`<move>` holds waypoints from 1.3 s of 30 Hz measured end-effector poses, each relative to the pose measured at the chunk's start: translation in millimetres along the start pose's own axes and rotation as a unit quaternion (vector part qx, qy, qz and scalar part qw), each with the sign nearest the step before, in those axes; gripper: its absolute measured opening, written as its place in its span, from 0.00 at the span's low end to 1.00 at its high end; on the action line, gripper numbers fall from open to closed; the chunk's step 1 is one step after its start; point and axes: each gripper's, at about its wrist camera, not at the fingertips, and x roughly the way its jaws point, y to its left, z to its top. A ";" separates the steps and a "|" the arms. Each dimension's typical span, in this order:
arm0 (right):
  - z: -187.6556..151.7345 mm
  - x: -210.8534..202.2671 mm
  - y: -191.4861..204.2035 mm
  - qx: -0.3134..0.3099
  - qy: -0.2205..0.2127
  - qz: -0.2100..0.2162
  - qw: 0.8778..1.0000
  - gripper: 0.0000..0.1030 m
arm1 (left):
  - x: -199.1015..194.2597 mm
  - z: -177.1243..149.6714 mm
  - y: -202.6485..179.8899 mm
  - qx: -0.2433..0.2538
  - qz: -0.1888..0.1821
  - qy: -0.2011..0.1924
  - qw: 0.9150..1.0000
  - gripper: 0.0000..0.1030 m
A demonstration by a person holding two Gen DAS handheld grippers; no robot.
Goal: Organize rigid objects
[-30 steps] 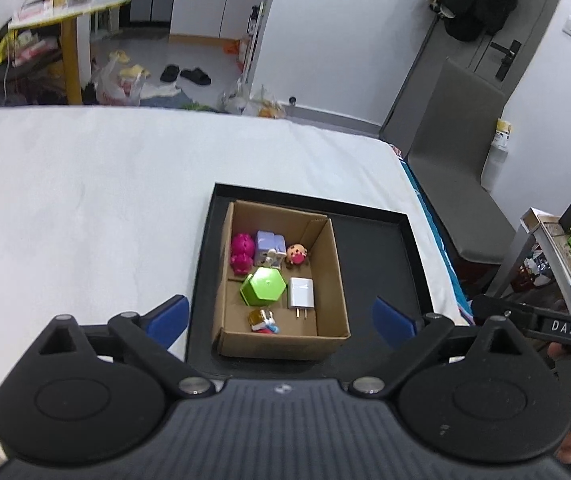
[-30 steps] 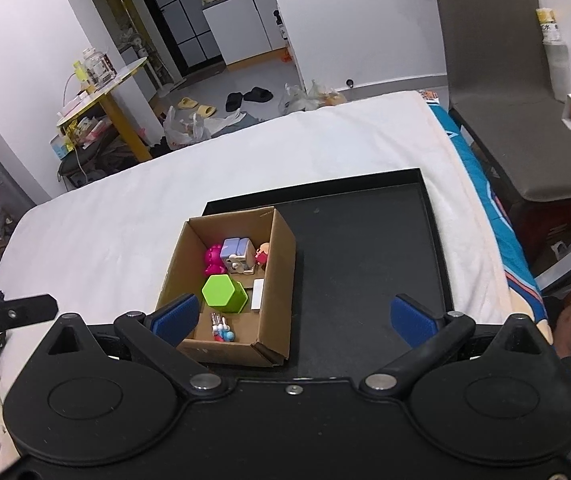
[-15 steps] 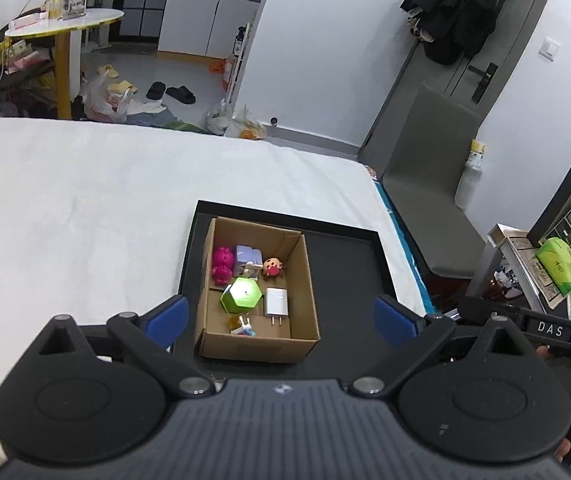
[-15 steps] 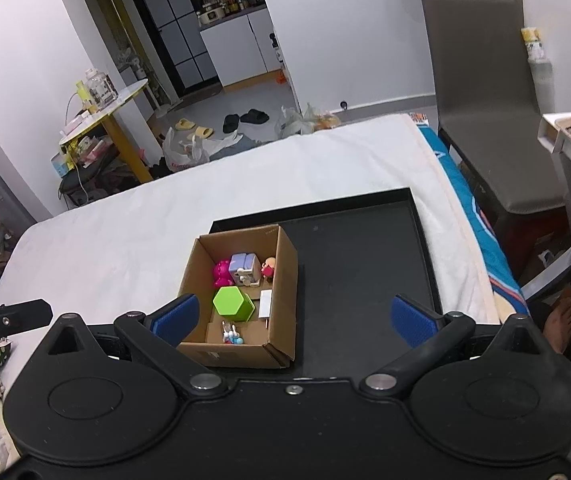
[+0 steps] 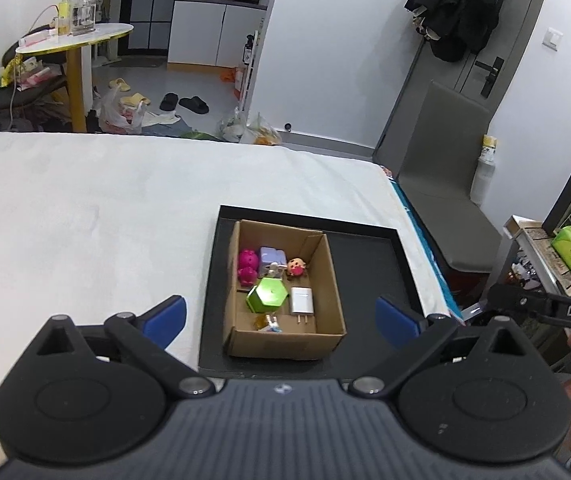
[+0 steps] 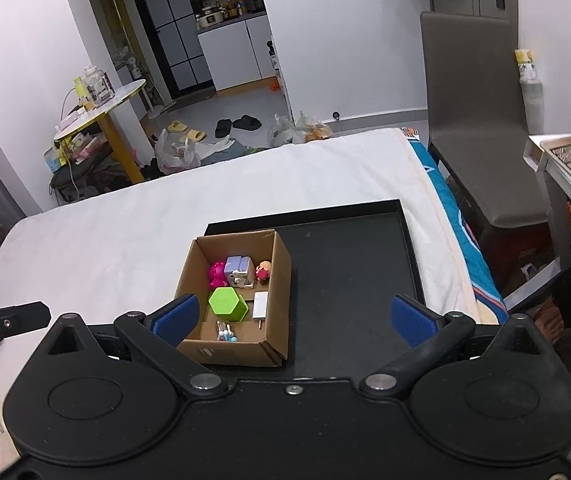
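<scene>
A cardboard box [image 5: 327,344] [image 6: 277,280] stands in the left part of a black tray [image 5: 365,256] [image 6: 357,264] on a white bed. In the box lie a green hexagonal box [image 5: 266,294] [image 6: 226,303], a white charger [image 5: 301,301] [image 6: 260,305], a pink toy [image 5: 247,265] [image 6: 216,273], a lilac cube [image 5: 272,260] [image 6: 239,269], a small round figure [image 5: 296,267] [image 6: 263,270] and a small colourful toy [image 5: 269,323] [image 6: 225,334]. My left gripper [image 5: 281,316] and right gripper [image 6: 291,316] are both open and empty, held well above and behind the box.
The white bed [image 5: 85,208] spreads to the left and behind the tray. A grey chair [image 5: 441,184] [image 6: 477,120] stands to the right of the bed. A yellow-legged table [image 5: 73,36] and floor clutter are far behind. A desk [image 6: 565,168] is at right.
Both grippers have pulled back and up from the box, so box and tray look smaller. The things in the box have not moved.
</scene>
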 end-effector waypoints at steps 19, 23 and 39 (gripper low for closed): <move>-6.4 10.2 10.4 -0.015 0.013 0.003 1.000 1.00 | 6.5 -6.5 -1.2 0.023 0.015 0.019 0.999 0.99; -7.0 10.7 11.2 -0.015 0.014 0.003 1.000 1.00 | 6.9 -6.8 -2.1 0.025 0.017 0.020 0.999 0.99; -9.7 15.2 8.3 -0.007 0.018 -0.007 1.000 1.00 | 8.9 -8.1 -2.3 0.027 0.020 0.026 0.999 0.99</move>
